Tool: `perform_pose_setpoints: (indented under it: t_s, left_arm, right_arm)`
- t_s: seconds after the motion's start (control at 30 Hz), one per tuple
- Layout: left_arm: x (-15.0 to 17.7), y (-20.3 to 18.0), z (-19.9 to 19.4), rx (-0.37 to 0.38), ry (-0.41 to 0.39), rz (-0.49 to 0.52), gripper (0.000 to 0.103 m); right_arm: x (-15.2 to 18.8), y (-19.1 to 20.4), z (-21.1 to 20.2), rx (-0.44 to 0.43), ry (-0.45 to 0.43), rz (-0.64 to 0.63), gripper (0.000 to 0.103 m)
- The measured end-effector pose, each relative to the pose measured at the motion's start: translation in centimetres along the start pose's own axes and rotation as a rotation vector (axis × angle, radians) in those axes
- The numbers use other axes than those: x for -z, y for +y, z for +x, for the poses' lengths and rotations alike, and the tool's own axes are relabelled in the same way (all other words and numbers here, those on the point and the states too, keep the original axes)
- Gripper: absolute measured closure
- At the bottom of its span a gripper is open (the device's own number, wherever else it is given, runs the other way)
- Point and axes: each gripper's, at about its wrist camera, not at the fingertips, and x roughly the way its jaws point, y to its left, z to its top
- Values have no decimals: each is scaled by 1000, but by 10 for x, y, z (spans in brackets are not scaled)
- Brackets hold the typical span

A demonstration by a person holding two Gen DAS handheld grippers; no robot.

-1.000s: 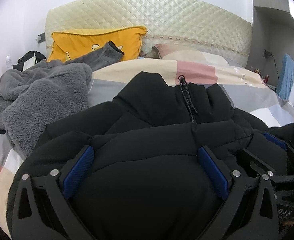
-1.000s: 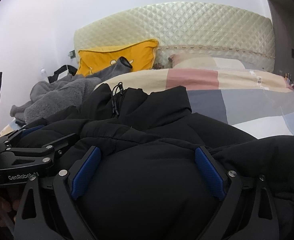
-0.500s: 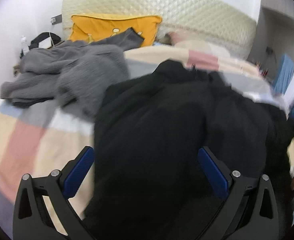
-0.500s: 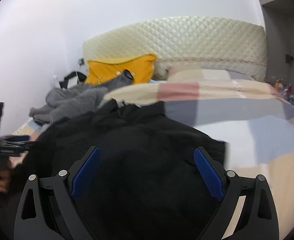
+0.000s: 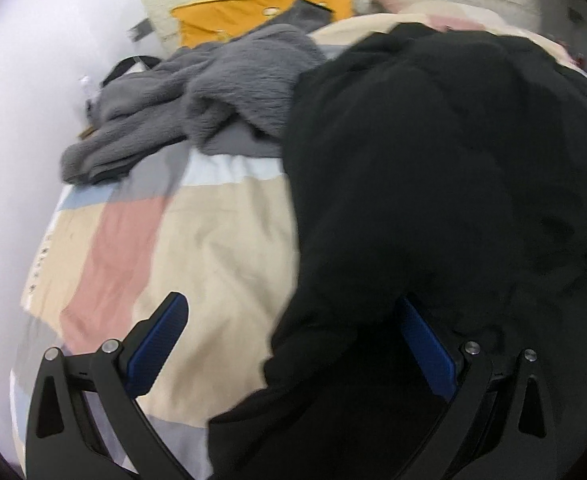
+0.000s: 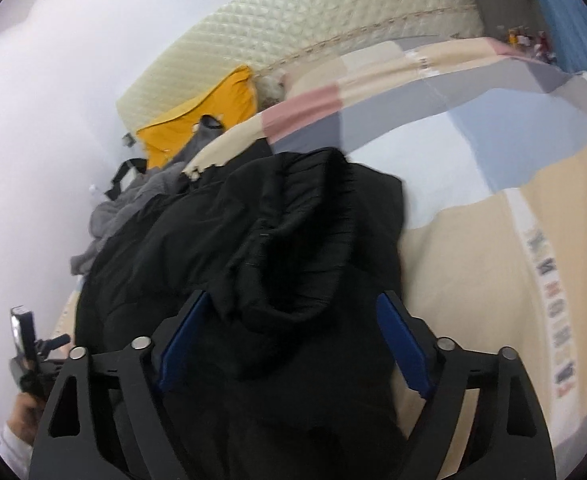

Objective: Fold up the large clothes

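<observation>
A black padded jacket point(image 5: 433, 160) lies on the patchwork bedspread point(image 5: 173, 240). My left gripper point(image 5: 289, 304) hangs open over the jacket's left edge. Black cloth covers its right finger, and bare bedspread lies under the left one. In the right wrist view the jacket point(image 6: 293, 220) fills the middle, with a sleeve and ribbed cuff point(image 6: 313, 184) folded across it. My right gripper point(image 6: 293, 296) is closing around that sleeve. The sleeve sits between the blue pads, and no firm pinch shows. The other gripper point(image 6: 25, 352) shows at the lower left, held by a hand point(image 6: 17, 424).
A grey fleece garment point(image 5: 221, 80) is heaped at the jacket's far left, touching it. A yellow pillow point(image 5: 253, 12) leans on the quilted headboard point(image 6: 313, 28). The white wall runs along the bed's left side. Bedspread point(image 6: 473, 260) lies bare right of the jacket.
Both views have swung apart: the left one slid left and tipped down, the right one slid right and rolled. The right jaws have narrowed. The sleeve with its cuff now lies across the jacket.
</observation>
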Motion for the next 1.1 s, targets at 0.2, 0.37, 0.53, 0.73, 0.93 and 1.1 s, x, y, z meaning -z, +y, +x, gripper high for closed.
perform_pose_setpoints:
  t_s: [0.2, 0.37, 0.53, 0.73, 0.93, 1.1]
  left_arm:
    - [2, 17, 14, -111, 41, -51, 0]
    - [3, 37, 16, -74, 44, -156, 0]
    - [0, 51, 1, -53, -10, -260, 0]
    - [4, 75, -5, 29, -16, -428, 0]
    - [6, 81, -4, 46, -2, -464, 0]
    - [8, 81, 5, 24, 13, -454, 0]
  right_arm:
    - [0, 30, 6, 2, 17, -98, 69]
    - [-11, 44, -24, -107, -66, -82, 82]
    - [-29, 46, -56, -191, -139, -15, 86]
    - [-25, 45, -60, -138, -103, -48, 86]
    - [-1, 24, -15, -8, 58, -13, 86]
    - [12, 29, 11, 65, 119, -92, 86]
